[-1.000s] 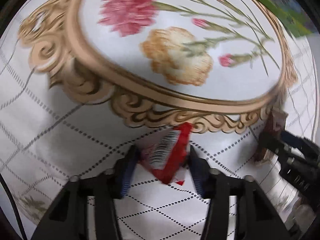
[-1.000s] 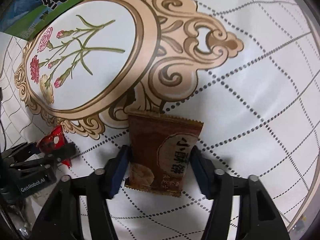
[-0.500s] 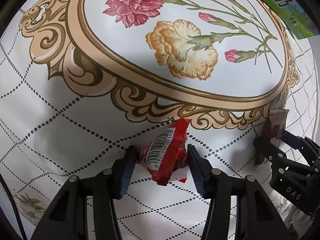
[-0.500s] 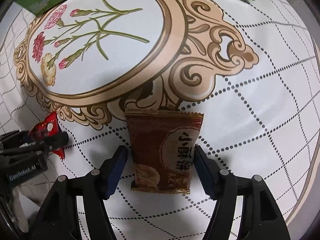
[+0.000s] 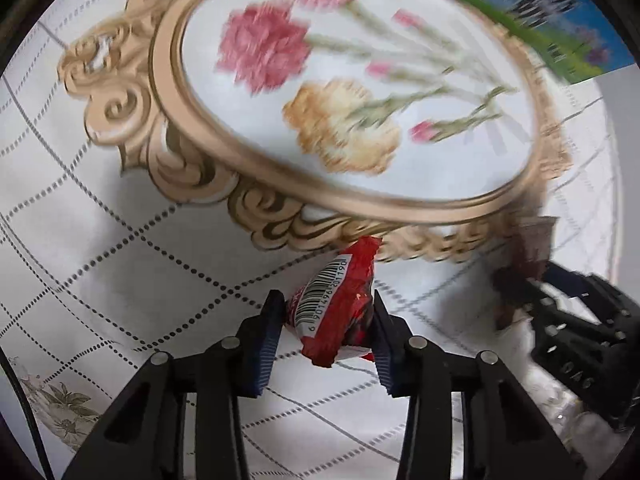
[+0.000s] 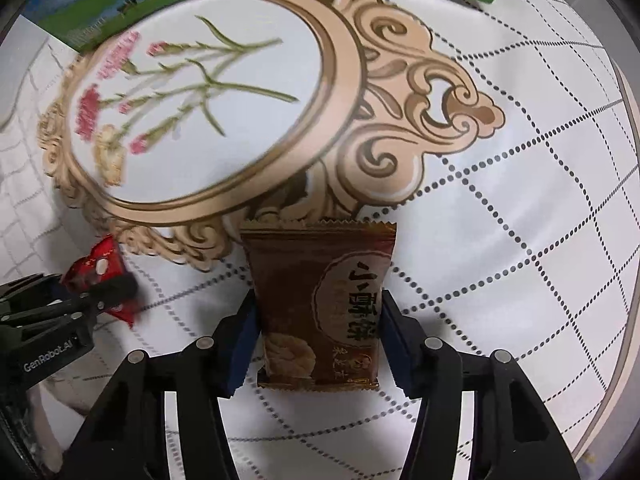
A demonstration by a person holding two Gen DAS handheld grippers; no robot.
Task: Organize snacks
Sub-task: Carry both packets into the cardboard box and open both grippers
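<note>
Gripping a red snack packet [image 5: 336, 304] from both sides, the left gripper [image 5: 326, 320] has its jaws closed on the wrapper, whose white barcode label faces up and whose far end sticks out past the blue pads toward the printed gold scrollwork. In the right wrist view the same red packet [image 6: 98, 268] shows at the left edge, pinched in the left gripper [image 6: 108, 288], close above the cloth.

Over on the right, the right gripper [image 6: 316, 320] has its jaws closed on a brown biscuit packet [image 6: 320, 304], held flat with its crimped far edge forward and dark characters on a round tan emblem facing up. From the left wrist view that brown packet [image 5: 528, 256] is a blurred shape held by the right gripper [image 5: 520, 280].

Both packets hang over the worktop [image 6: 520, 200], covered in a white cloth with dotted diamond lines and a gold-framed oval of pink and yellow carnations [image 5: 340, 92]. A green and blue carton [image 6: 120, 4] lies along the far edge of the oval.
</note>
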